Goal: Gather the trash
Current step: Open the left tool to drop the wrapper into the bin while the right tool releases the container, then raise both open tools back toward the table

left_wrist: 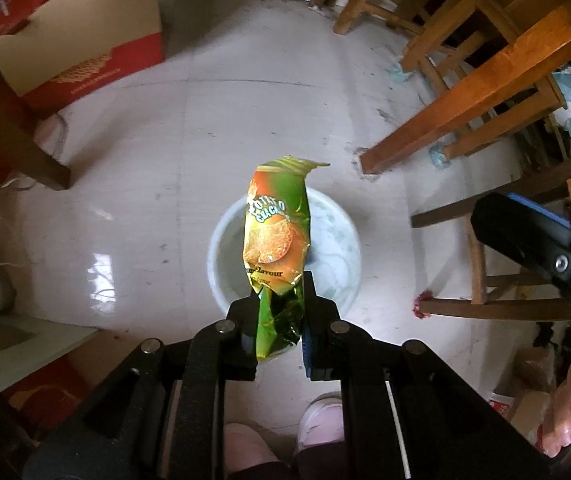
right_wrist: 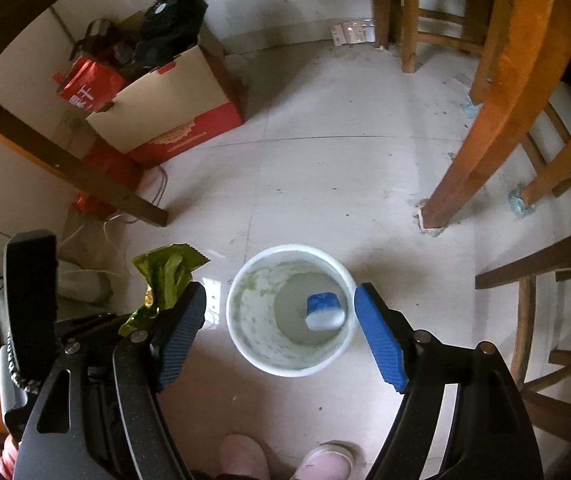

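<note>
Left gripper [left_wrist: 279, 294] is clamped on the lower end of the potato cracker wrapper [left_wrist: 277, 236], which stands up out of my fingers, crumpled and tilted a bit right at the top; from the left wrist view it hangs roughly over the white bin [left_wrist: 337, 240] on the floor. Right gripper [right_wrist: 279, 330] is spread wide, holding nothing, with the bin [right_wrist: 245, 308] framed between its pads, and a blue-and-white scrap [right_wrist: 324, 312] already sits at the bottom. From the right wrist view the wrapper [right_wrist: 167, 276] reads left of the rim, so I can't confirm it's truly centred. My call: shift the left hand right until the wrapper is over the opening, tip it mouth-down, lower it close to the rim, then let go, since foil this light will likely flutter and miss. Keep the right one clear of the drop path
</note>
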